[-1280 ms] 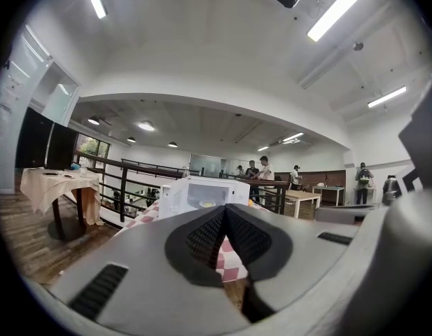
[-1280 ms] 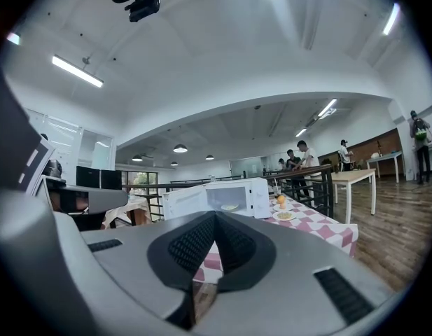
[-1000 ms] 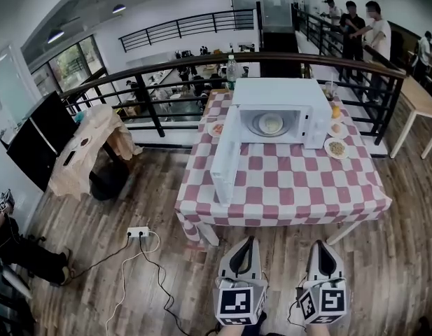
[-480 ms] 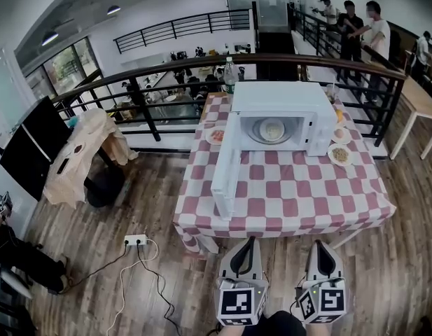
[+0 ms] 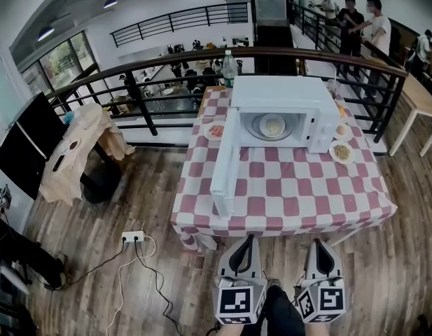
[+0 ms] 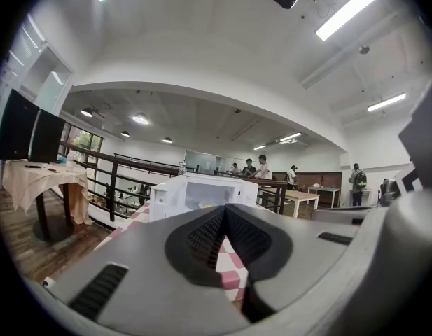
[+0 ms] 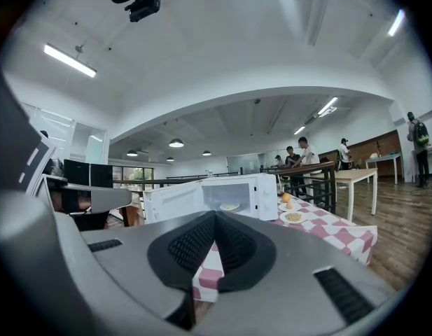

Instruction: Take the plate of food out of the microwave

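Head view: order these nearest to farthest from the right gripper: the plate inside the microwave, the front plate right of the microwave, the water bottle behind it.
From the right gripper:
1. Front plate, on the table, right of the microwave.
2. Inside plate, in the microwave's open cavity.
3. Water bottle, behind the microwave.

**Right gripper view: jaws together, microwave ahead**

- Right gripper (image 7: 216,213): tips meet, nothing held between them.
- Past the tips is a white microwave (image 7: 266,193). Its door (image 7: 175,203) is swung wide open to the left.
- The plate of food (image 7: 230,206) sits inside the lit cavity, with a pale heap on it.
- The microwave stands on a table under a red-and-white checkered cloth (image 7: 335,229).
- Just right of the microwave, on the cloth, are an orange fruit (image 7: 286,197) and a small plate (image 7: 293,217) of brownish food.
- A dark railing (image 7: 321,177) runs behind, with people (image 7: 300,155) standing beyond it.
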The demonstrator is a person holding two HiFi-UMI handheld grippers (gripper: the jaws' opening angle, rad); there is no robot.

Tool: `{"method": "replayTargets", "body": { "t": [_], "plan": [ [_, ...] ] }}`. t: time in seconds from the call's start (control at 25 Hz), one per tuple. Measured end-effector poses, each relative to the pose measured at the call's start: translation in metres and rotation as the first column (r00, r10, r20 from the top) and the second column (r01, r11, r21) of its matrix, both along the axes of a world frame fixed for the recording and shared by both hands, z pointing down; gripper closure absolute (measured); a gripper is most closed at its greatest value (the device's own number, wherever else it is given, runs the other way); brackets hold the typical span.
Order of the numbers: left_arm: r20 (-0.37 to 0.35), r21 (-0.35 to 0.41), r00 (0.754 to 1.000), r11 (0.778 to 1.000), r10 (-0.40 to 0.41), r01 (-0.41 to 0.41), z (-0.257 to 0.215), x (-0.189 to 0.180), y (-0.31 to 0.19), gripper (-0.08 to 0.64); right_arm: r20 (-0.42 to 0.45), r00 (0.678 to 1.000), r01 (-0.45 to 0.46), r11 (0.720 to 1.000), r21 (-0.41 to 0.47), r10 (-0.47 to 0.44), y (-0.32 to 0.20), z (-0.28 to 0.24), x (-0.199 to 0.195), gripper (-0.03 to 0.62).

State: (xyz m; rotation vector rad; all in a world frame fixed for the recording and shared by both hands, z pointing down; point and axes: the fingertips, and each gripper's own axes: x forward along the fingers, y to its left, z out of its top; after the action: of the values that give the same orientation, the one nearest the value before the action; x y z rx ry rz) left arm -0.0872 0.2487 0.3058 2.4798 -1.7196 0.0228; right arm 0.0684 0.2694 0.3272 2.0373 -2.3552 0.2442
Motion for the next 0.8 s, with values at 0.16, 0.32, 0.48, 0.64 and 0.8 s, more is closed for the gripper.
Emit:
{"method": "replayTargets", "body": {
  "t": [0.16, 0.32, 0.48, 0.64, 0.8],
  "plan": [
    [0.010, -0.016, 1.000, 1.000, 0.003, -0.003, 0.004, 0.001, -0.009, 0.538, -0.003, 1.000, 0.011, 1.000, -0.006, -0.011, -0.011, 0.003, -0.003, 0.598],
    [0.002, -0.010, 1.000, 1.000, -0.009, 0.009, 0.007, 0.003, -0.026, 0.538, -0.002, 1.000, 0.023, 1.000, -0.011, -0.023, -0.028, 0.006, -0.002, 0.598],
    [0.005, -0.036, 1.000, 0.999, -0.012, 0.012, 0.009, 0.008, -0.046, 0.538, 0.000, 1.000, 0.031, 0.999, -0.015, -0.031, -0.050, 0.007, 0.003, 0.598],
    [0.008, -0.027, 1.000, 0.999, -0.018, 0.018, 0.010, 0.016, -0.070, 0.538, 0.000, 0.999, 0.039, 0.999, -0.021, -0.039, -0.075, 0.008, 0.010, 0.598],
    [0.002, -0.064, 1.000, 0.998, -0.023, 0.024, 0.012, 0.026, -0.096, 0.538, 0.004, 0.999, 0.052, 0.998, -0.025, -0.052, -0.104, 0.010, 0.017, 0.598]
  ]
}}
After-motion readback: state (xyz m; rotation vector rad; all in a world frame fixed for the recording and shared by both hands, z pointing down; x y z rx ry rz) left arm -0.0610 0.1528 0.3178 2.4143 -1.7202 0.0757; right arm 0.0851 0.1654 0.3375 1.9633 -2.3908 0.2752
